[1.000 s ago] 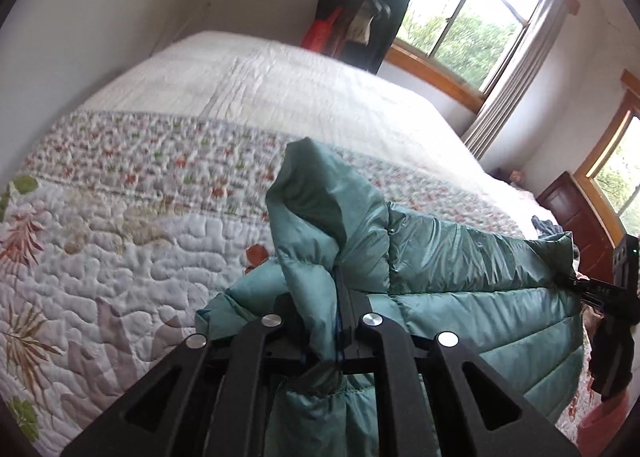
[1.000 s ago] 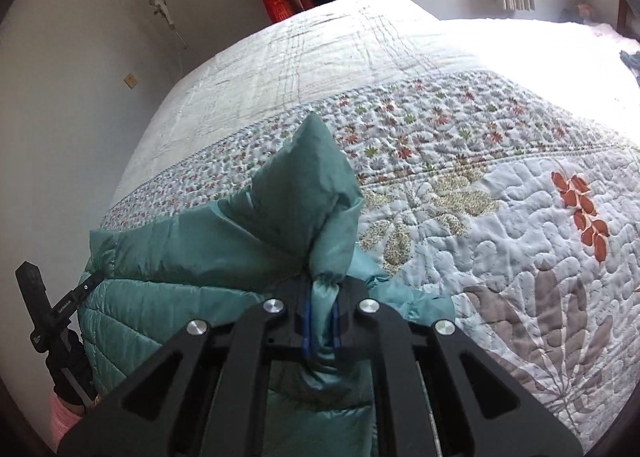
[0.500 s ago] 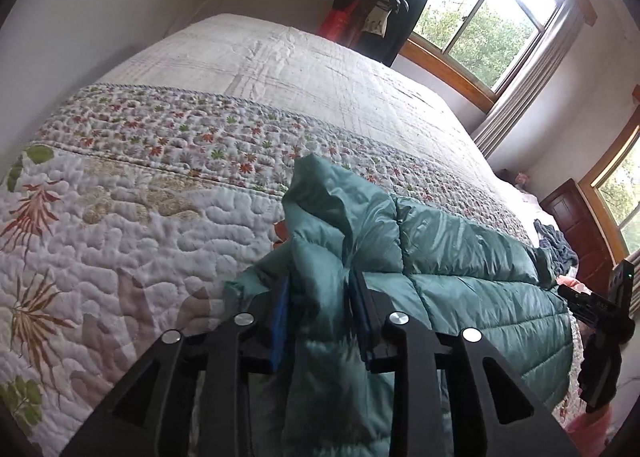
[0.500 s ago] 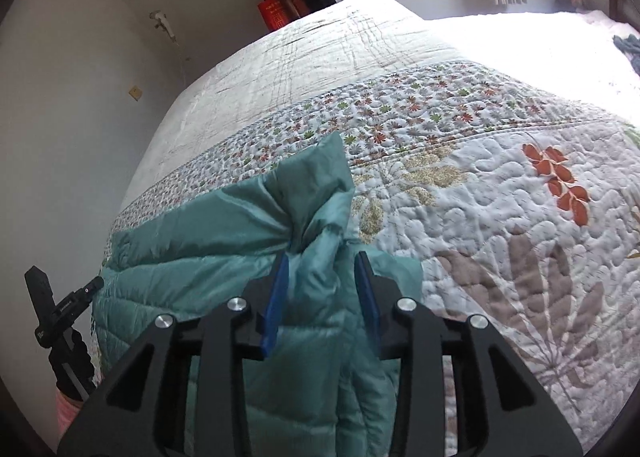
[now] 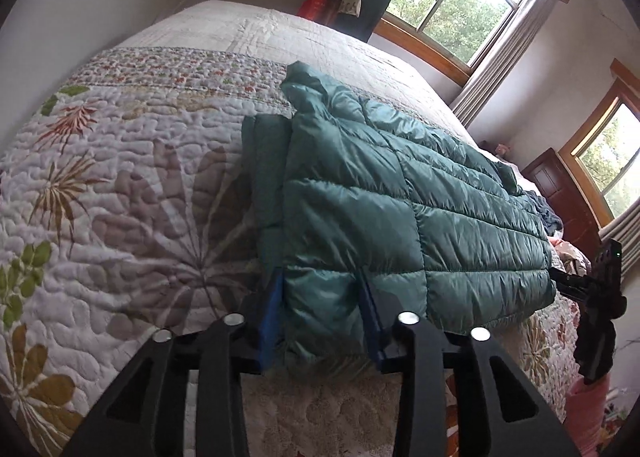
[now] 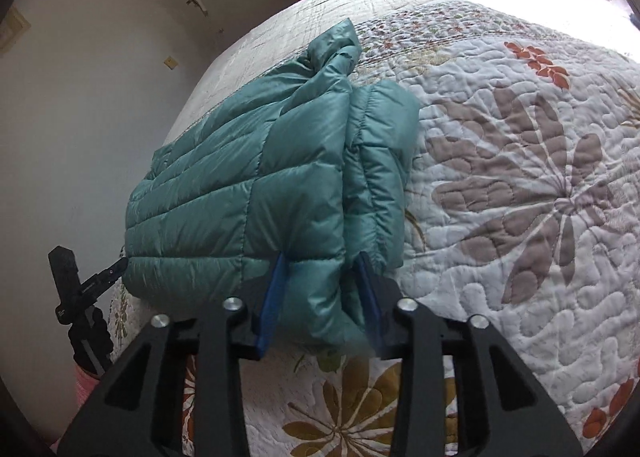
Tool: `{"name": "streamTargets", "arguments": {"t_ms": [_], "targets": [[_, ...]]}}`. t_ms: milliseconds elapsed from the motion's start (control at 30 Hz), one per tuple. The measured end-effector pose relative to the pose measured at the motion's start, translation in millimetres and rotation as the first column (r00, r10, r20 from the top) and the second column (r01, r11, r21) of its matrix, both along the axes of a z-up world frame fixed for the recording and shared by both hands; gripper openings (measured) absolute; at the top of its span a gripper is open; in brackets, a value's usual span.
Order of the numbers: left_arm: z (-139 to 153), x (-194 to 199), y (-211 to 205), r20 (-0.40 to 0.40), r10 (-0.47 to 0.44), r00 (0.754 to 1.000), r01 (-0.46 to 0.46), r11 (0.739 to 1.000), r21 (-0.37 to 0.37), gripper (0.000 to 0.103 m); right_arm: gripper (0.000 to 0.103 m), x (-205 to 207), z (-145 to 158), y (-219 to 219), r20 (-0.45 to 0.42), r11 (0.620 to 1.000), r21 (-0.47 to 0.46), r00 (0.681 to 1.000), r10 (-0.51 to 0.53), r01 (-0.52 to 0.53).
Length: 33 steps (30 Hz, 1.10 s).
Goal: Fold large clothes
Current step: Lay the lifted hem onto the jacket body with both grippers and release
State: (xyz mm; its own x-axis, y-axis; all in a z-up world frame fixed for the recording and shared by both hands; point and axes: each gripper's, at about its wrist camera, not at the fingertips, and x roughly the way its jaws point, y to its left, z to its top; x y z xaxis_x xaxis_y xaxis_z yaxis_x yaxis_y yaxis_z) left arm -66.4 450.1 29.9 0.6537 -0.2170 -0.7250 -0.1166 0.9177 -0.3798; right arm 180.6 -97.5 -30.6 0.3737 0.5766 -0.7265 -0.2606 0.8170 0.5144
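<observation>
Straddling folded teal jacket (image 5: 392, 193) edge, both tongs (image 5: 320, 313) (image 6: 320, 297) spread, level.

A folded teal quilted puffer jacket (image 5: 384, 197) lies at the near edge of the floral-quilted bed (image 5: 120, 197), its corner between the left claw's (image 5: 320, 313) parted blue-padded fingers (image 5: 270, 309).

Bed (image 5: 120, 185) w/ floral quilt; teal puffer jacket (image 5: 380, 185) lies folded flat on it.
</observation>
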Motion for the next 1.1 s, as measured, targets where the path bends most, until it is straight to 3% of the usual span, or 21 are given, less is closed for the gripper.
{"name": "streamTargets", "arguments": {"t_ms": [33, 133, 267, 567, 767, 833, 900, 967, 1000, 1033, 1100], "targets": [[0.4, 0.1, -0.4, 0.004, 0.004, 1.0, -0.004, 1.0, -0.001, 0.019, 0.013, -2.1, 0.7, 1.0, 0.003, 1.0, 0.011, 1.0, 0.009, -0.009], [5.2, -1.3, -4.8, 0.011, 0.002, 1.0, -0.002, 1.0, 0.002, 0.008, 0.004, -7.9, 9.0, 4.9, 0.026, 1.0, 0.014, 0.999, 0.02, -0.021], [11.6, -4.8, -4.9, 0.03, -0.006, 1.0, 0.006, 1.0, -0.002, 0.004, 0.003, -10.3, 18.2, 4.8, 0.048, 1.0, 0.004, 0.999, 0.019, -0.019], [-16.2, -2.5, -3.4, -0.01, -0.013, 1.0, 0.013, 1.0, 0.003, 0.005, 0.003, 4.4, -24.1, 2.0, -0.043, 1.0, 0.022, 0.999, 0.003, -0.002], [-16.3, -3.1, -5.4, -0.014, -0.011, 1.0, 0.011, 1.0, 0.022, 0.007, 0.004, 5.7, -26.9, 4.5, -0.033, 1.0, 0.006, 0.999, -0.002, 0.002], [-9.8, -7.4, -1.4, -0.016, 0.003, 1.0, -0.003, 1.0, 0.009, 0.014, 0.009, 2.1, -19.5, 5.3, -0.016, 1.0, -0.004, 1.0, -0.002, 0.002], [-1.3, -11.8, 4.7, -0.003, 0.014, 1.0, -0.014, 1.0, -0.01, 0.041, 0.012, -2.7, -9.2, 1.1, 0.007, 1.0, 0.002, 1.0, -0.007, 0.007], [7.1, -14.0, 13.0, 0.017, 0.029, 0.999, -0.029, 0.999, -0.024, 0.057, 0.025, -3.5, -0.6, -7.3, 0.024, 0.999, 0.018, 0.999, -0.027, 0.026], [10.4, -13.0, 17.4, 0.025, 0.04, 0.999, -0.039, 0.999, -0.026, 0.058, 0.042, -2.9, 2.9, -11.7, 0.03, 0.999, 0.025, 0.999, -0.04, 0.039], [12.5, -11.1, 21.9, 0.027, 0.049, 0.998, -0.049, 0.998, -0.027, 0.059, 0.053, -1.5, 5.5, -15.8, 0.038, 0.998, 0.031, 0.998, -0.054, 0.053], [12.5, -4.4, 32.5, 0.023, 0.064, 0.998, -0.063, 0.996, -0.061, 0.065, 0.056, 3.5, 7.5, -22.7, 0.039, 0.996, 0.039, 0.996, -0.079, 0.077]]}}
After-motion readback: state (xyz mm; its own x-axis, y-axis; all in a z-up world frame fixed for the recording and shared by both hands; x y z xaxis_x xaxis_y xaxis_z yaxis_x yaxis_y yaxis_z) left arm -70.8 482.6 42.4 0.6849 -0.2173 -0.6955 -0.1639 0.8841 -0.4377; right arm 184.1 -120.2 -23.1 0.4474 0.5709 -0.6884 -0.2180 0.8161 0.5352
